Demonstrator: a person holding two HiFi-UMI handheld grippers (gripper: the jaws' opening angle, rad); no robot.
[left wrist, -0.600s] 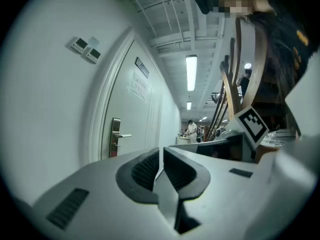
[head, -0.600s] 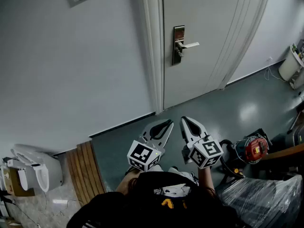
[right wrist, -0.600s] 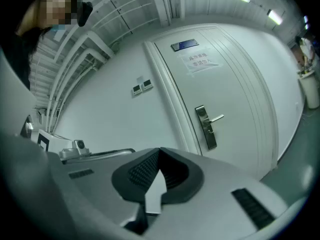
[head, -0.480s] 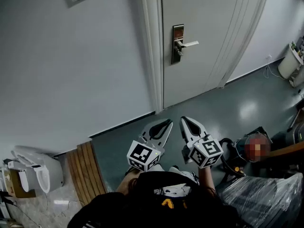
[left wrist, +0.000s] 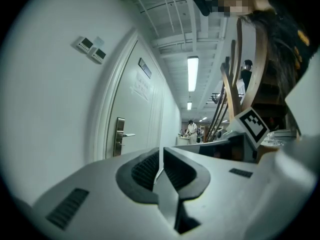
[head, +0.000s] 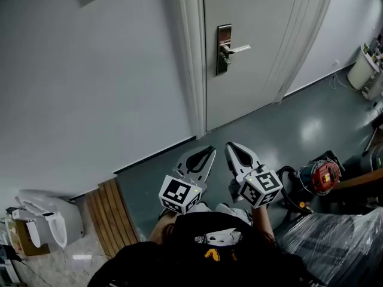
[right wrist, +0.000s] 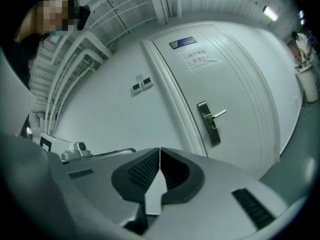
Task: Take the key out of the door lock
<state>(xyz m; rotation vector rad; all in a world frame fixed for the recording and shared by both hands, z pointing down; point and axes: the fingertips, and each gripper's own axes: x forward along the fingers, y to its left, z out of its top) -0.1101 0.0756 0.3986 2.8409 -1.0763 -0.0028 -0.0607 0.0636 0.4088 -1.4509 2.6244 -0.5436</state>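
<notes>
On the white door, steel lock plate, lever handle, key unclear

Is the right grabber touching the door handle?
No, the right gripper hangs apart from the silver lever handle on the white door.

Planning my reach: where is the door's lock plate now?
Head view, upper centre: the lock plate is at the left edge of the white door, beyond the left gripper and right gripper.

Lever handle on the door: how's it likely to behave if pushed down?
The lever handle looks like rigid metal, so probably stiff, pivoting at its lock plate rather than bending. Its shiny finish may be slippery to grip.
</notes>
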